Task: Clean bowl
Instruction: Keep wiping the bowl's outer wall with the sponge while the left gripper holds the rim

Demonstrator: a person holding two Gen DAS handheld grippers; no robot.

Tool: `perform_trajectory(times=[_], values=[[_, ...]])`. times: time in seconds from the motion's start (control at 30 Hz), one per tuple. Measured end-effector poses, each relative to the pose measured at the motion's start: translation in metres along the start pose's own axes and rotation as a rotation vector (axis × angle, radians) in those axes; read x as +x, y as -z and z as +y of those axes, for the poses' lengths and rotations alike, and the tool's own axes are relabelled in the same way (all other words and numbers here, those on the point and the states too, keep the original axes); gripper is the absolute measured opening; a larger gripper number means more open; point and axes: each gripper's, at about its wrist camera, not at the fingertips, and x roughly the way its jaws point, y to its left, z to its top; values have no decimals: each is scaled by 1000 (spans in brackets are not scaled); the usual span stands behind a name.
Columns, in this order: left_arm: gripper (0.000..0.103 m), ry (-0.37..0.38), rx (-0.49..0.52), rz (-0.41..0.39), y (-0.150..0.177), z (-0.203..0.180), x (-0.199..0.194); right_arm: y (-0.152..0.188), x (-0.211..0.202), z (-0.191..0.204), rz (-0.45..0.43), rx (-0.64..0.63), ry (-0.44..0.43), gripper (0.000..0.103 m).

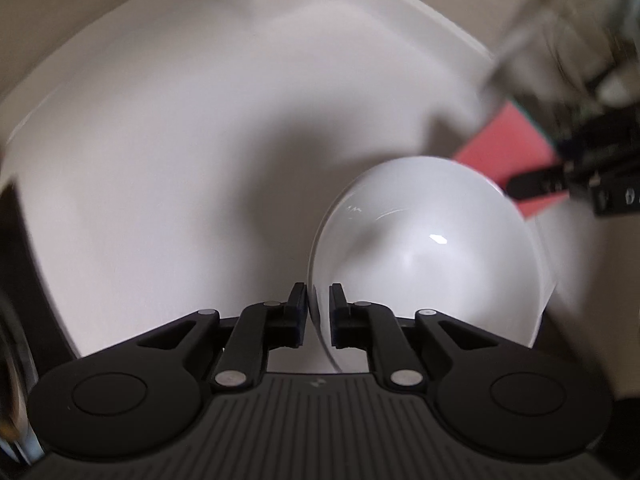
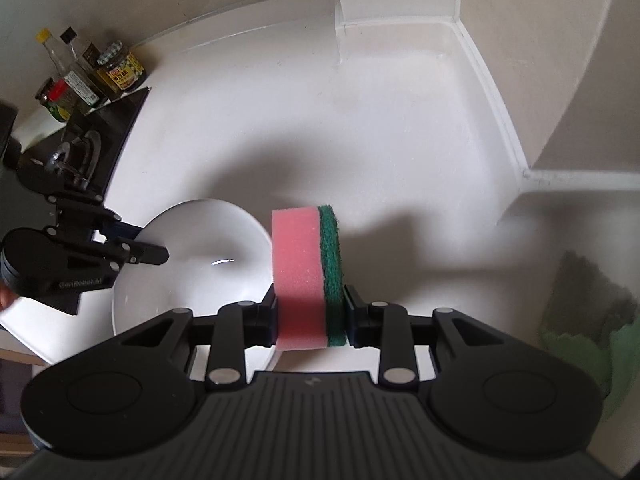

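White bowl held tilted above the white countertop, rim pinched between the left gripper fingers. Right gripper clamps a pink-green sponge at the bowl's 3 o'clock edge (contact unclear). Condiment bottles at 10 o'clock.

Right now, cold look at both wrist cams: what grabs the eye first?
The pink and green sponge, clamped upright in the right gripper, is the only strong colour on the white counter. Just to its left is the white bowl, tilted, its rim pinched by the left gripper. A cluster of sauce bottles stands at the far left of the right wrist view.
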Motion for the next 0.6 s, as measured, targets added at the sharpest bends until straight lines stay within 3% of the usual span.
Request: perform_trajectory(times=[0.2,0.33,0.47,0.53,0.6], values=[[11,21,-16,-28,14,1,-4,16,-6,-2,18,13,-25,27],[8,-19,141,8,-2,-3,4,15,-6,2,64,-43,-30,27],[6,-22,267,17,-38,-11,22,5,-3,8,32,-57,9,27],[5,-16,218,8,-42,-11,29,0,0,7,11,-42,21,27],[5,-13,93,-26,-42,-4,28,1,0,7,6,-35,15,27]])
